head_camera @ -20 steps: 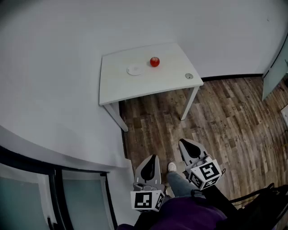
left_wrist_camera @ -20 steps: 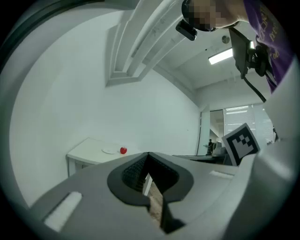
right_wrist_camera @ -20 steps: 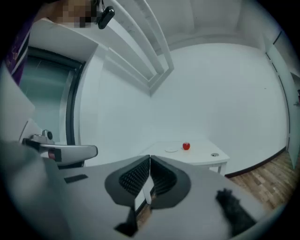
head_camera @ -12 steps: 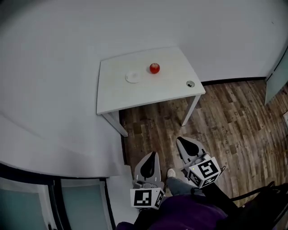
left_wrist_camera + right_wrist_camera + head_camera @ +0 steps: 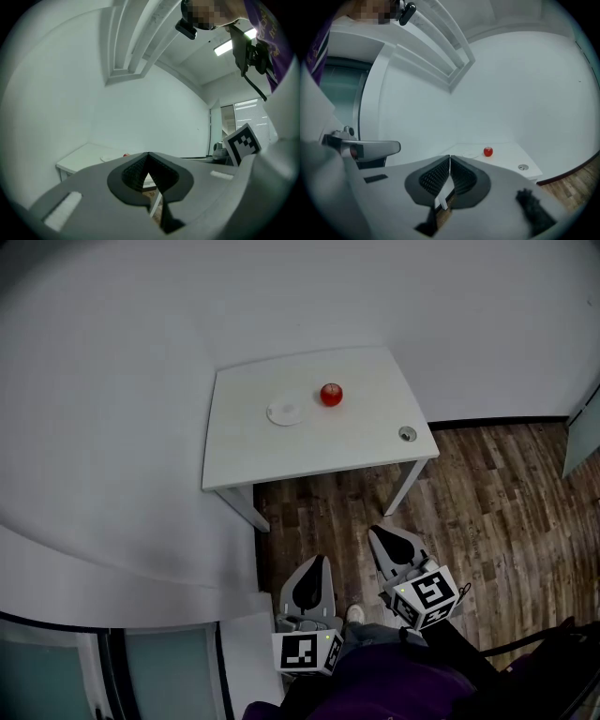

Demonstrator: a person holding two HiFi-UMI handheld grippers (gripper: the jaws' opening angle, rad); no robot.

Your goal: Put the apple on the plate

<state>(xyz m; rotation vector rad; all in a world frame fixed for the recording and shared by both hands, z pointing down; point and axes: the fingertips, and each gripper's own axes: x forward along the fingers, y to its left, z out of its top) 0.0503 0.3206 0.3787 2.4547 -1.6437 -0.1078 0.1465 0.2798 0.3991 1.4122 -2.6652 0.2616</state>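
Note:
A red apple (image 5: 331,395) stands on the white table (image 5: 309,446), just right of a small white plate (image 5: 285,412). The right gripper view shows the apple (image 5: 488,151) far ahead with the plate (image 5: 470,153) to its left. In the left gripper view only a sliver of the apple (image 5: 125,154) peeks over the jaws. Both grippers hang close to my body over the wooden floor, well short of the table. My left gripper (image 5: 313,577) and right gripper (image 5: 394,545) are both shut with nothing between the jaws.
A round grey cable port (image 5: 407,434) sits near the table's front right corner. White walls enclose the table at the back and left. A wooden floor (image 5: 487,502) stretches between me and the table. A glass partition (image 5: 112,676) stands at lower left.
The table, apple and plate have shifted lower in the head view. Both grippers keep their places close to my body.

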